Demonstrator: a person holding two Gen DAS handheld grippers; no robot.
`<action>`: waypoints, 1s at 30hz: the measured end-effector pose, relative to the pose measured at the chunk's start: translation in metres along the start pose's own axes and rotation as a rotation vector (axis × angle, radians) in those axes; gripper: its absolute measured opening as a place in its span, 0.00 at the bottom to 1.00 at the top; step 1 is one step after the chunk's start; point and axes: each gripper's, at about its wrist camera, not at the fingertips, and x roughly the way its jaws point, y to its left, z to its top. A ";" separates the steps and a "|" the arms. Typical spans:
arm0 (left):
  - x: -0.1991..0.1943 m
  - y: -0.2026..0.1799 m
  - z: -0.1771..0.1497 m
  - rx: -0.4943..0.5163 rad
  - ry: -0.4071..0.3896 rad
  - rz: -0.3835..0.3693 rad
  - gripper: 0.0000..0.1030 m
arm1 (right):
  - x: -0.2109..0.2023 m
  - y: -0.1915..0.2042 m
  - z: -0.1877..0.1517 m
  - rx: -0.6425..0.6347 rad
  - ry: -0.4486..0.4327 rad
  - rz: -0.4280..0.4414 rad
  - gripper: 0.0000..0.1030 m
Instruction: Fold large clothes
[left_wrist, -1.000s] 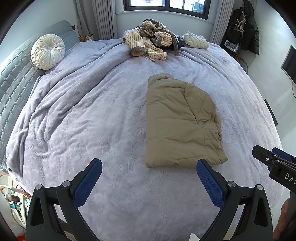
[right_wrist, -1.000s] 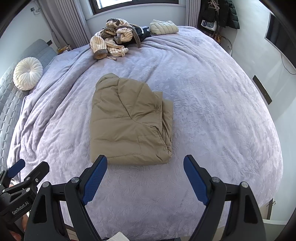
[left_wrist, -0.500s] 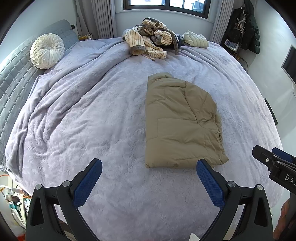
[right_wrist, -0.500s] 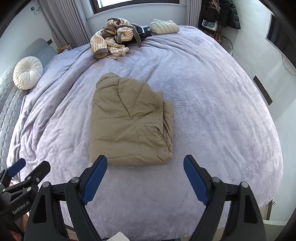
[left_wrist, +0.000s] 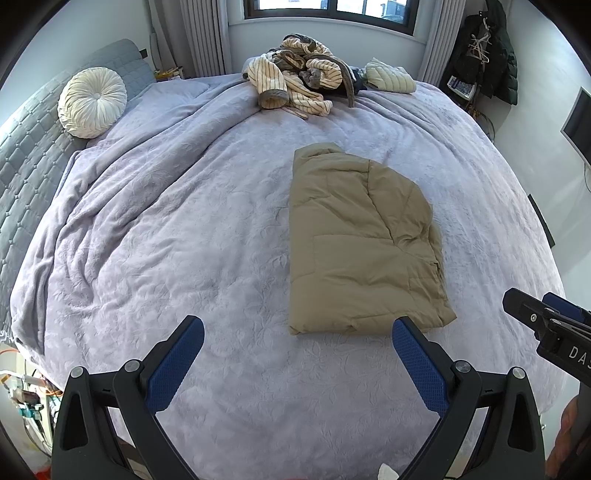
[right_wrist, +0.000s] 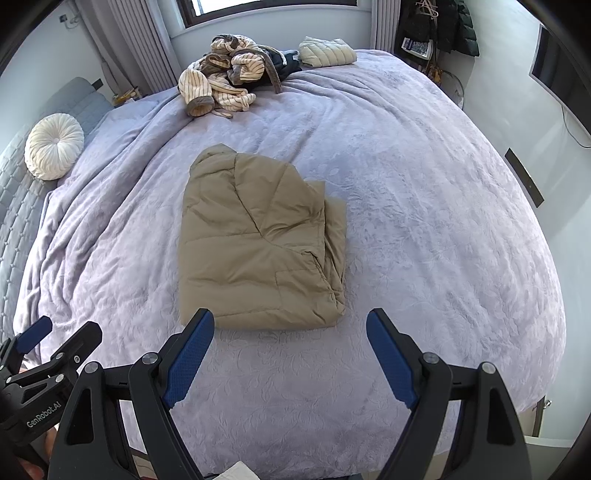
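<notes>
A tan puffer jacket (left_wrist: 364, 247) lies folded into a compact rectangle on the lavender bedspread (left_wrist: 184, 240), a little toward the near edge of the bed, with its collar end pointing to the window and a narrower layer showing along its right side. Neither tool touches it. The left gripper (left_wrist: 297, 339) hangs above the near edge of the bed with its blue-padded jaws spread wide and nothing between them; its right finger (left_wrist: 417, 360) sits just in front of the jacket's near hem in that view. The right gripper (right_wrist: 290, 338) is likewise released, jaws wide apart and empty, its left finger (right_wrist: 190, 354) overlapping the jacket's near left corner in its own view. Each tool shows at the edge of the other's camera. At the far side of the bed, near the window, a heap of striped clothing (left_wrist: 295, 85) lies tangled, with a pale quilted garment (left_wrist: 389, 79) folded just beside it. A round white cushion (left_wrist: 92, 101) leans against the grey headboard (left_wrist: 22, 155)
</notes>
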 end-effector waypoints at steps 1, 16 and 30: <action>0.000 0.000 0.000 0.000 0.000 0.000 0.99 | 0.000 0.000 0.000 0.000 0.001 0.001 0.84; 0.001 -0.001 0.001 0.005 0.001 0.003 0.99 | 0.000 0.000 0.000 0.002 0.003 0.001 0.84; 0.011 0.008 0.009 0.007 0.008 -0.017 0.99 | 0.000 0.002 -0.002 0.002 0.002 0.002 0.84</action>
